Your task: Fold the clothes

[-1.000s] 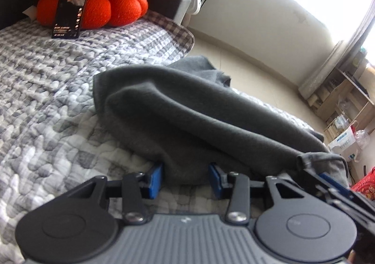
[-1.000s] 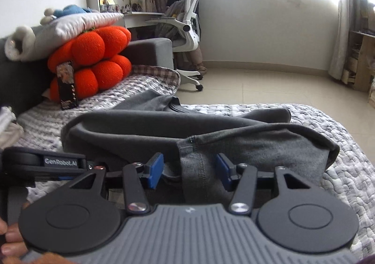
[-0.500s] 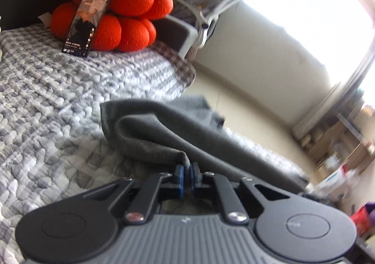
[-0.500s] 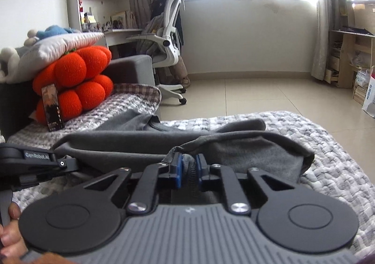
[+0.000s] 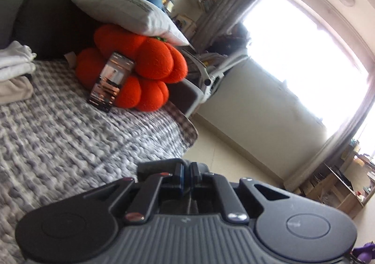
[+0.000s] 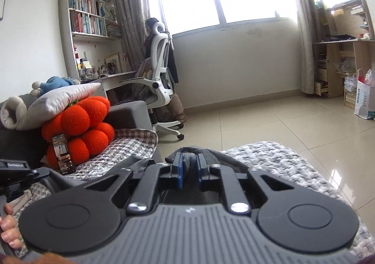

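Surroundings: an orange pumpkin cushion (image 5: 150, 69) occupies the upper left of the left wrist view, resting on the grey-and-white quilted bed cover (image 5: 70, 142). A phone (image 5: 110, 82) leans upright against the cushion. A white pillow (image 5: 131, 14) lies on top of the cushion. Folded pale laundry (image 5: 14, 69) sits at the left edge. A white office chair (image 6: 161, 90) stands at centre on the tiled floor (image 6: 269, 121), with a bookshelf (image 6: 86, 18) at upper left.

My left tongs (image 5: 186, 176) are closed to a narrow slit at lower centre. Dark material is visible just behind the tips, but I cannot tell from this view whether cloth is clamped between them.

My right tongs (image 6: 189, 169) are nearly closed at lower centre and clamp a bunched fold of the grey garment (image 6: 211, 155). The garment spreads to both sides of the tips, above the bed cover.

View differences: only the right wrist view shows the garment clearly, together with part of the left tool at its left edge and the wooden shelving (image 6: 339, 53) at right. Only the left wrist view shows the folded laundry.
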A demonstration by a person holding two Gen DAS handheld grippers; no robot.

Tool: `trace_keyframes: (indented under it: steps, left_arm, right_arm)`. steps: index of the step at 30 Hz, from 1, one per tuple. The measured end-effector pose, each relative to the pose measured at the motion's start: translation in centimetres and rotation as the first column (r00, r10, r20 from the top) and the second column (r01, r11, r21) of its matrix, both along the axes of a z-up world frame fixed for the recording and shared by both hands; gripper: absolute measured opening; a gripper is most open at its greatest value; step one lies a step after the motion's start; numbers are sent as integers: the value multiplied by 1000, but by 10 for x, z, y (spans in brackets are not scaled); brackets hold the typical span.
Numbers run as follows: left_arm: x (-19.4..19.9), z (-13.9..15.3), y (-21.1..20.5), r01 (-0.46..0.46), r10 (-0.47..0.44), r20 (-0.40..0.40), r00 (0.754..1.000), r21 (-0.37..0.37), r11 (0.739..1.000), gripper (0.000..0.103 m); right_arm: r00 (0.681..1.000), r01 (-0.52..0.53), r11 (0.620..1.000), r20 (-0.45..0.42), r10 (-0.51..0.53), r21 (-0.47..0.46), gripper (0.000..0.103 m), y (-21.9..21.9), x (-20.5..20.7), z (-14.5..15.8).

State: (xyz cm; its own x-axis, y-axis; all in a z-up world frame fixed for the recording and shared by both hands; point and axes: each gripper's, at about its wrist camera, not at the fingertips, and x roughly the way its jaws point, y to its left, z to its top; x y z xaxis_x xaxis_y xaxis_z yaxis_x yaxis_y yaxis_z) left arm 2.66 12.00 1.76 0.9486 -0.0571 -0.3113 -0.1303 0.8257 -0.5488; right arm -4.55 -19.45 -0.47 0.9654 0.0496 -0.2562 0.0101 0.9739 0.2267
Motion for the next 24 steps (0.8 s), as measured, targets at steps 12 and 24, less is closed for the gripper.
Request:
trace_keyframes:
  steps: [12, 24]
  left_arm:
    - [49, -27, 3, -17, 26, -120, 992, 73, 997, 5]
    - [75, -48, -1, 80, -69, -260, 963, 34, 996, 45]
  right_arm:
    - [973, 92, 994, -206, -100, -53, 13, -18, 34, -39]
    - [942, 129, 991, -307, -137, -45, 27, -39, 41, -61]
